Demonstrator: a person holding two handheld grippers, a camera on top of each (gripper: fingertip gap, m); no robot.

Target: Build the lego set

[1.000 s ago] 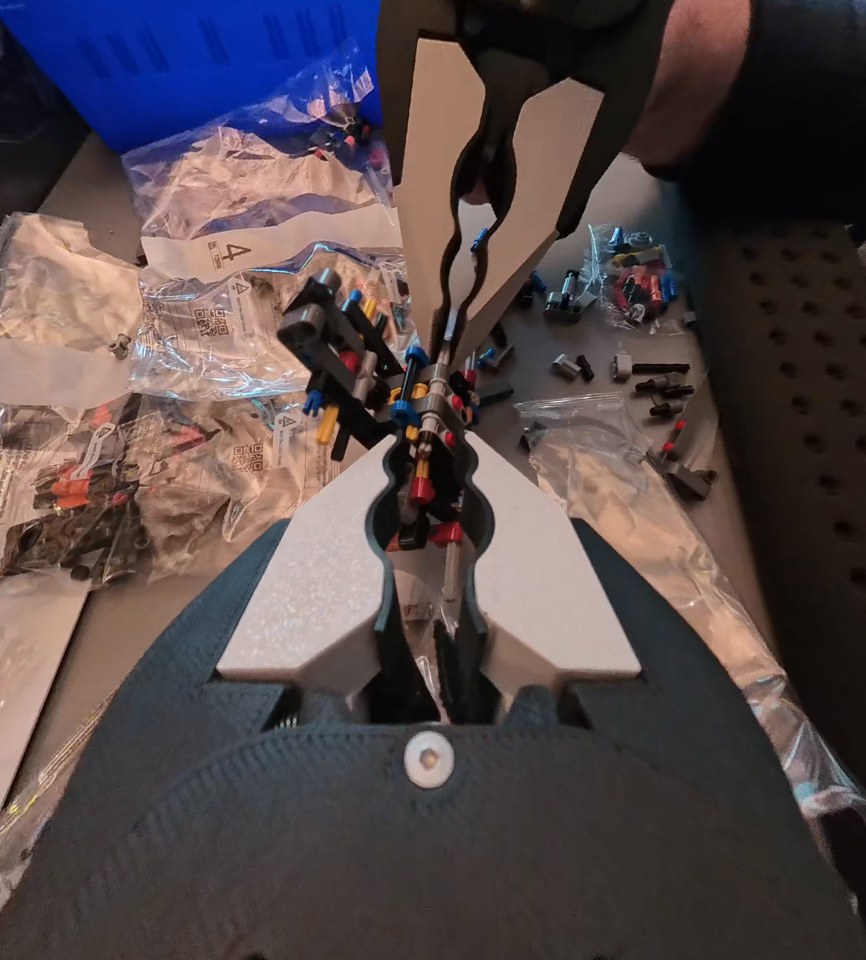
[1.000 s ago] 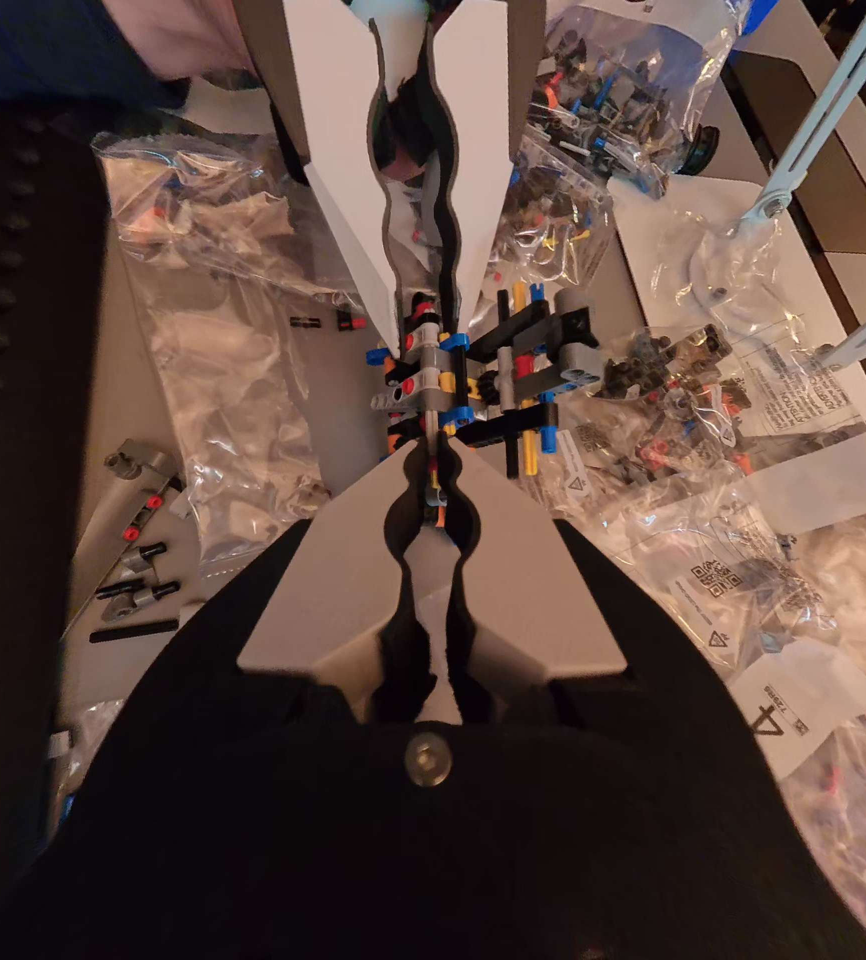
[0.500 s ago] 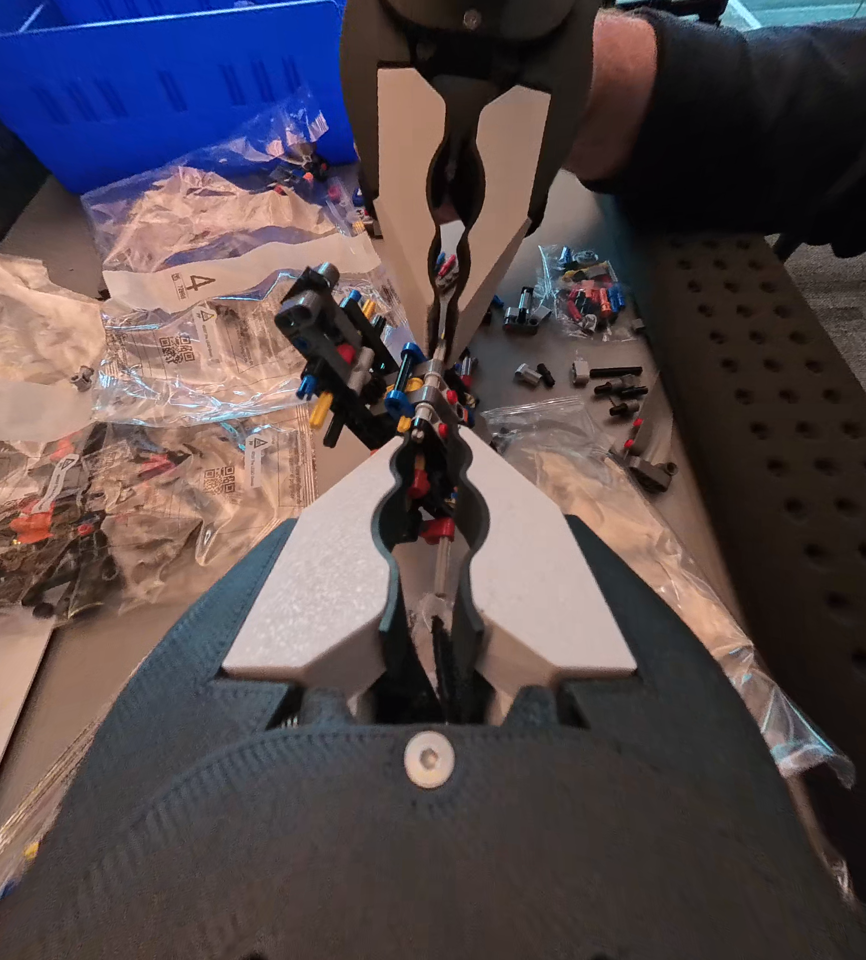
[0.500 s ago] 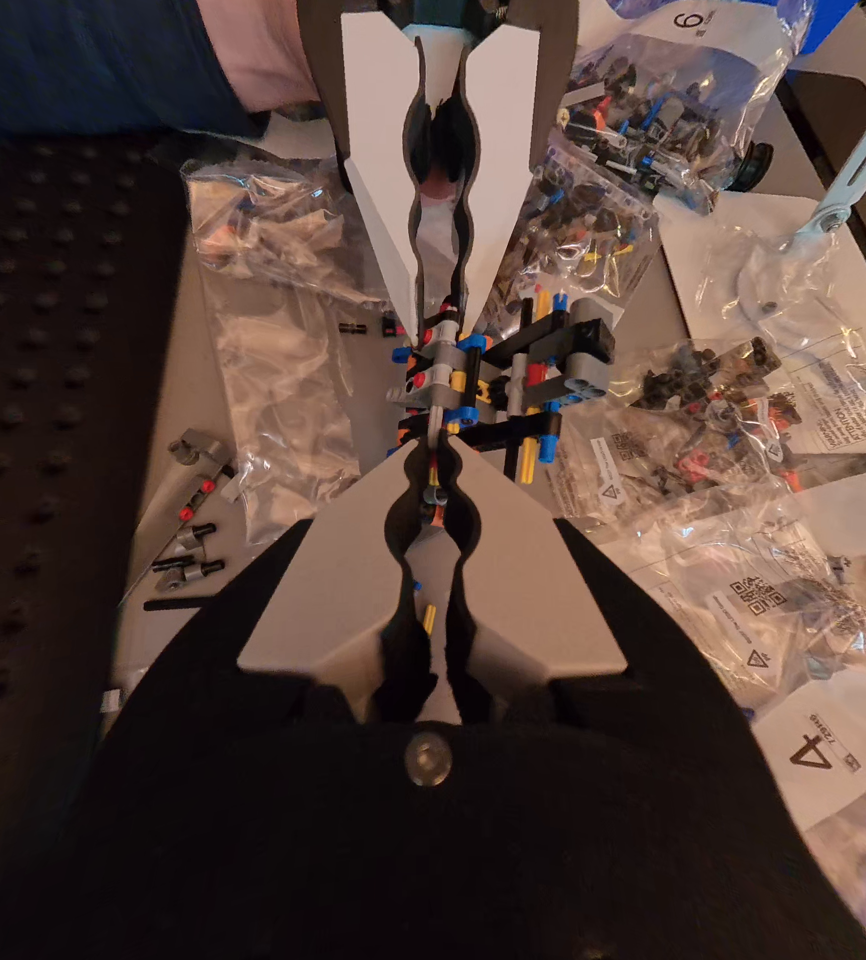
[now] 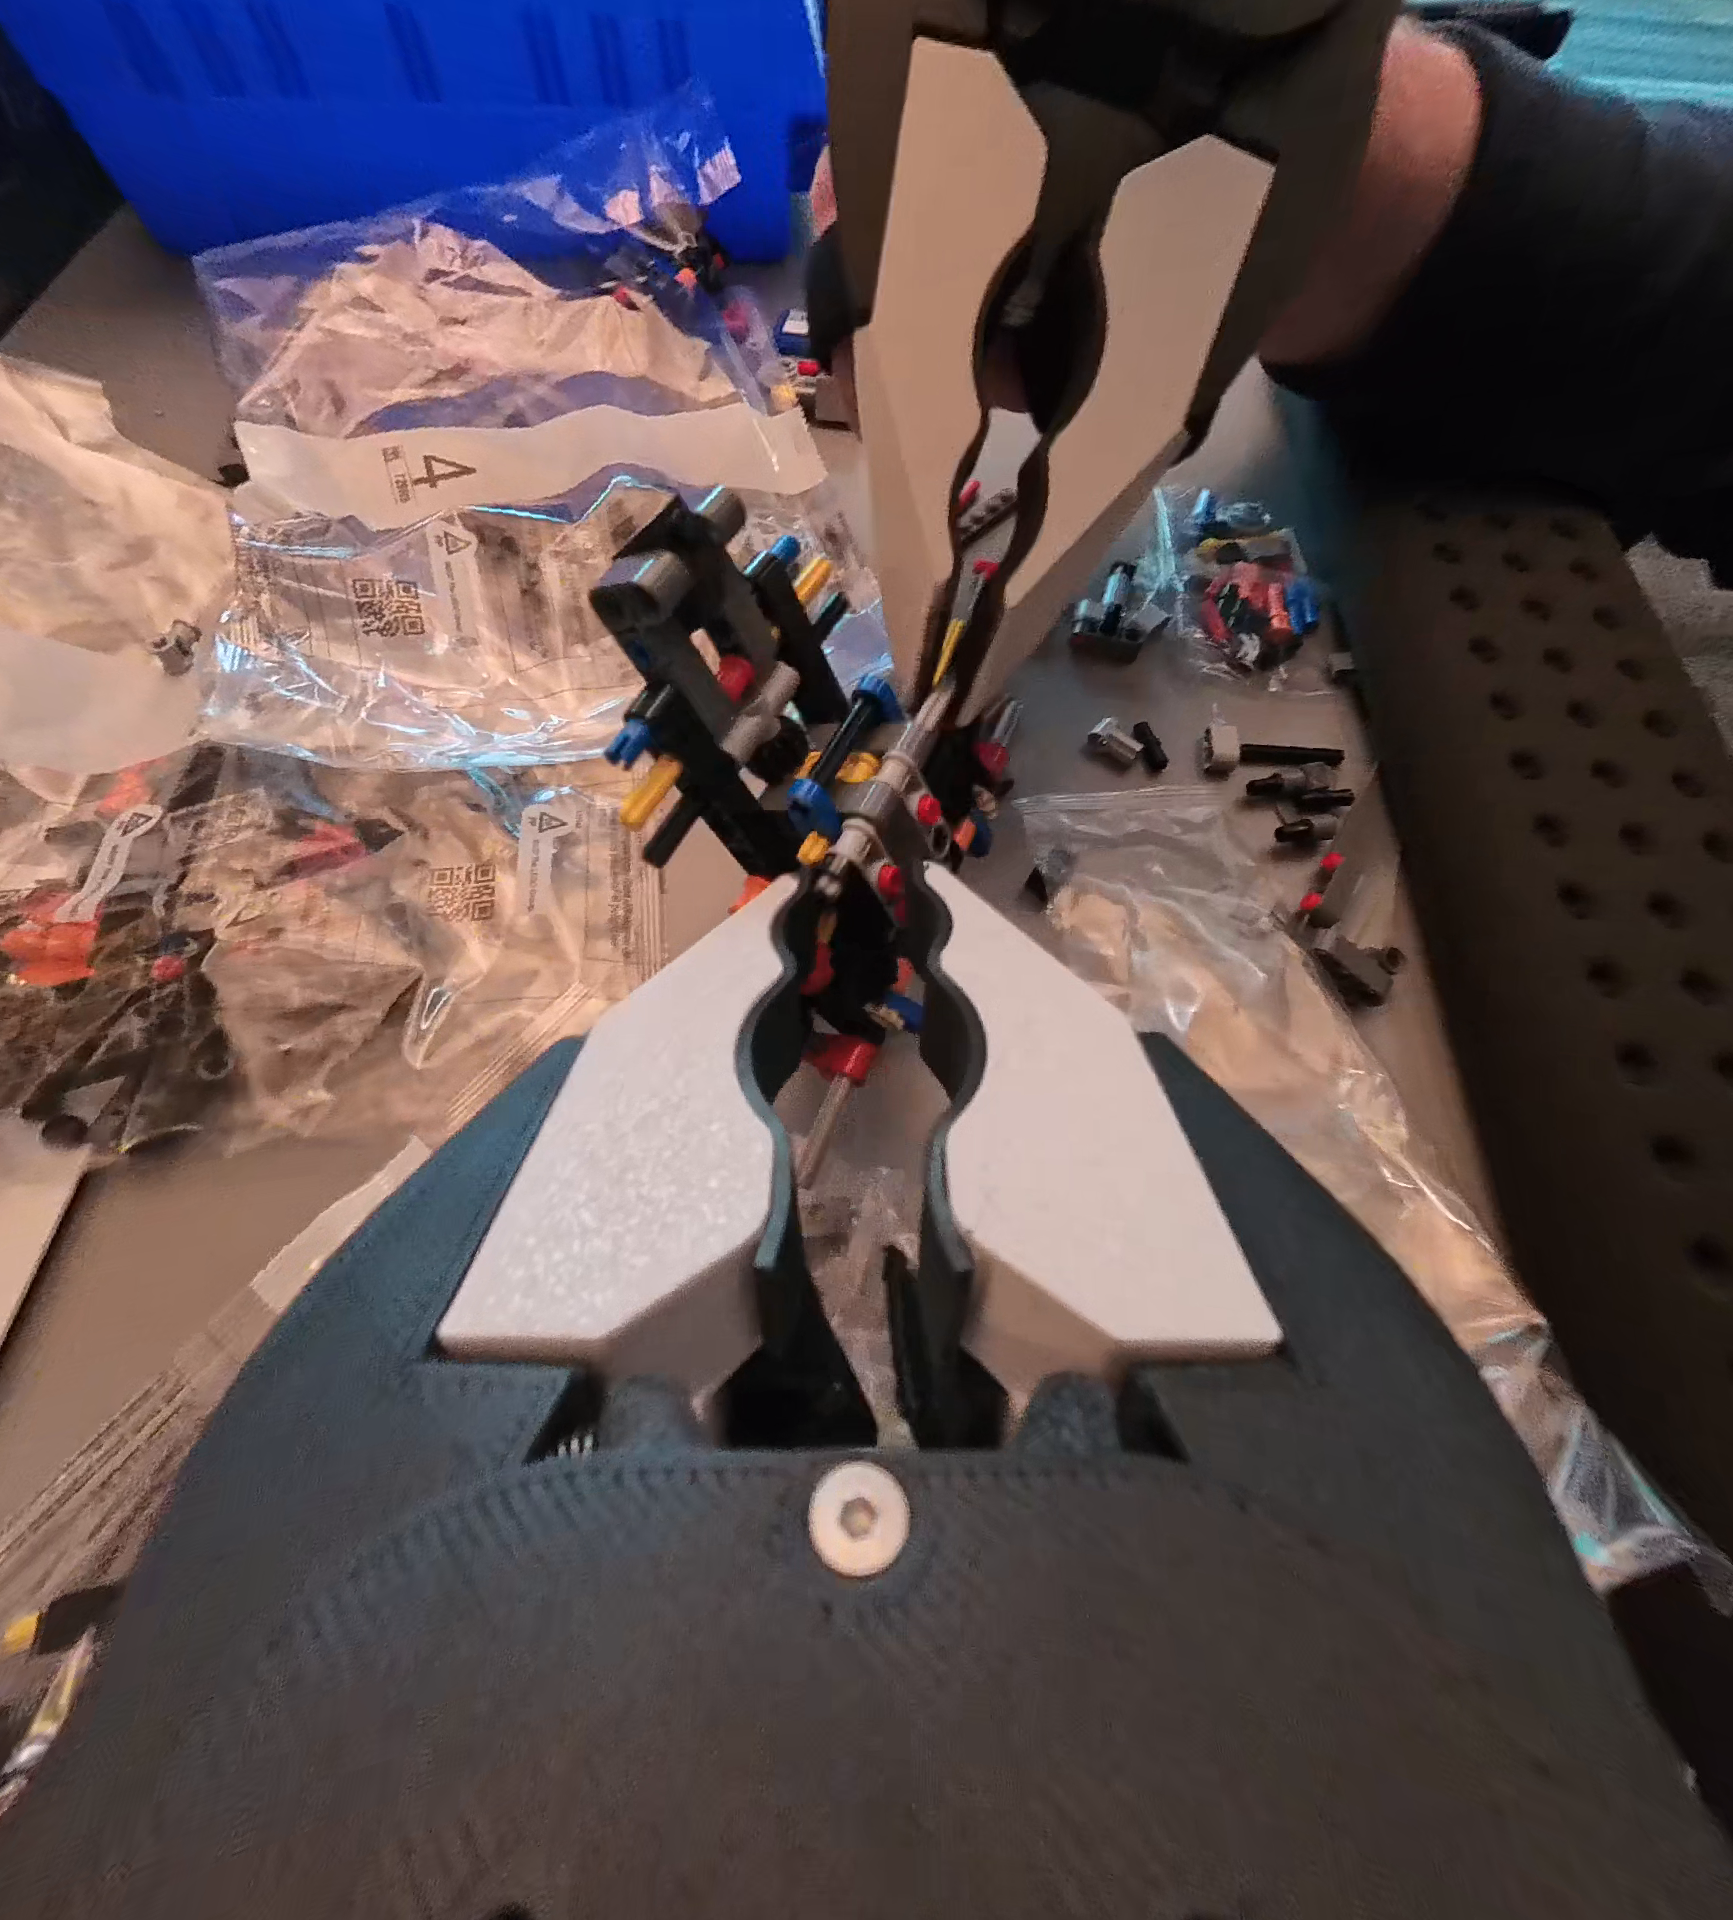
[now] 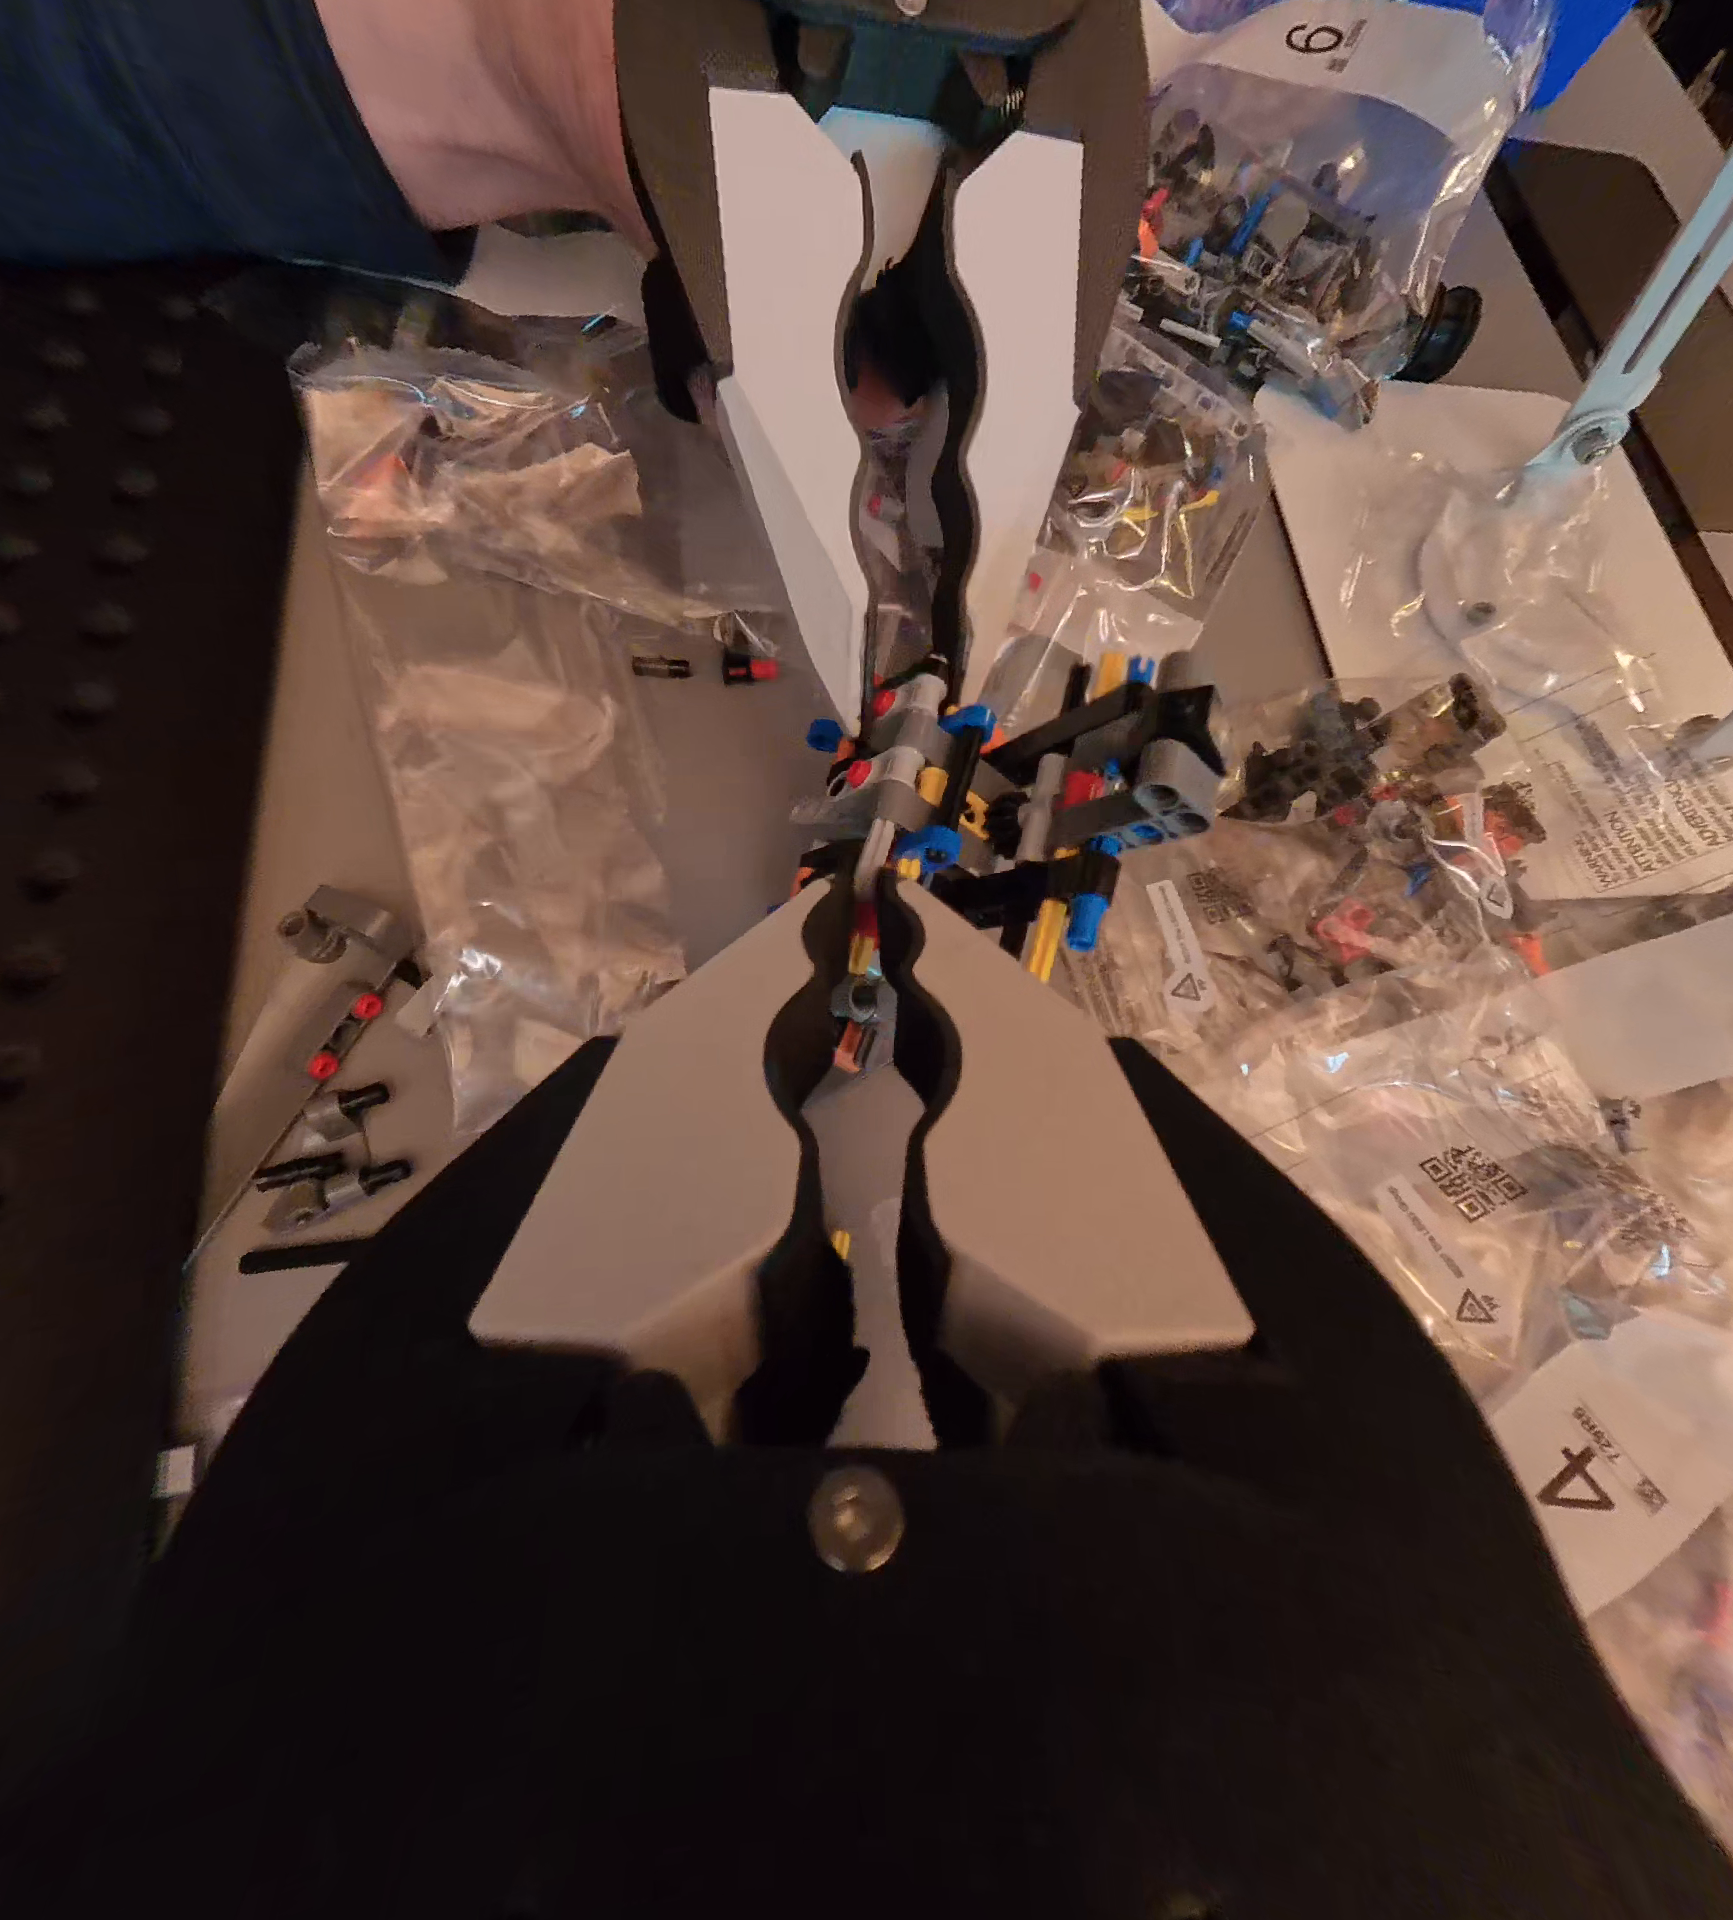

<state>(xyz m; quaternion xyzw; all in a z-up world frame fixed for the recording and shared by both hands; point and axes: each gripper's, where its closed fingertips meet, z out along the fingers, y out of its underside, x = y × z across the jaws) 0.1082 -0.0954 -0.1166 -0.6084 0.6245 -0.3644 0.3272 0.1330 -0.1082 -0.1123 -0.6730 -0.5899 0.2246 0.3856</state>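
A partly built lego assembly of black beams, grey connectors and blue, yellow and red pins hangs above the table between both grippers. My left gripper is shut on its near end, with red and black parts between the fingers. My right gripper comes in from the top of the left wrist view and is shut on the far end by a thin grey axle. In the right wrist view my right gripper pinches the axle end of the assembly, and the left gripper holds the opposite side.
Clear bags of lego parts cover the table on one side, also in the right wrist view. Loose small pieces lie by a black perforated mat. A blue bin stands behind. A pale metal stand rises at the right.
Both grippers keep their hold on the assembly. The held assembly has tilted and shifted slightly, and the right gripper looks closer and more slanted in the left wrist view than half a second ago.
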